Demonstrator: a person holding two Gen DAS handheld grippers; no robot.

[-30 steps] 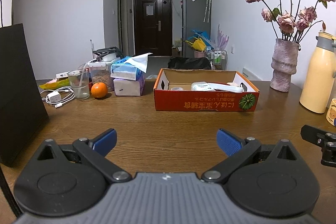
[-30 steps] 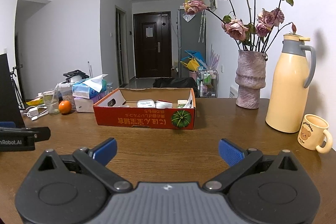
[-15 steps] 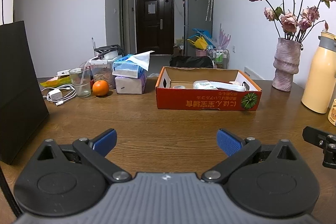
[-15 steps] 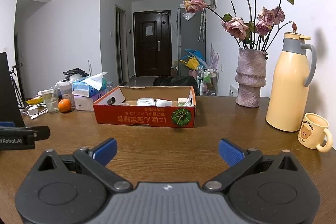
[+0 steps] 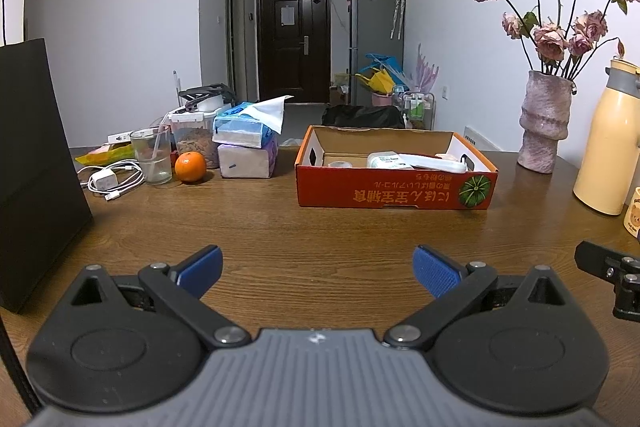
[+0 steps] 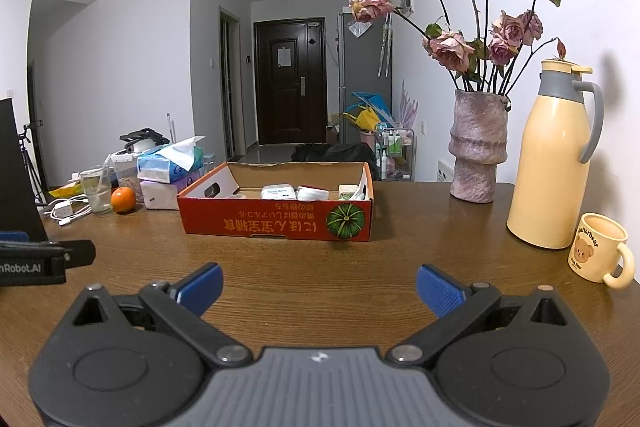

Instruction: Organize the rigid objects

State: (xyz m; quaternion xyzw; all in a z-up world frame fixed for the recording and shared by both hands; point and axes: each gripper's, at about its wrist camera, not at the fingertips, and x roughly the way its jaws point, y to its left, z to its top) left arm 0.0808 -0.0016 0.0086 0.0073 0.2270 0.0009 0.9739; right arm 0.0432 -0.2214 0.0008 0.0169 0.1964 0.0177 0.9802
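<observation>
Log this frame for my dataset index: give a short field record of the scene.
surface: wooden table
container: red cardboard box, open, small white items inside
left of box: orange, glass, tissue packs
right of box: vase, thermos, mug
left gripper: open, empty
right gripper: open, empty

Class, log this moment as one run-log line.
left gripper: open, empty | right gripper: open, empty | cardboard box: on table, small items inside | phase: approach, nothing grasped
</observation>
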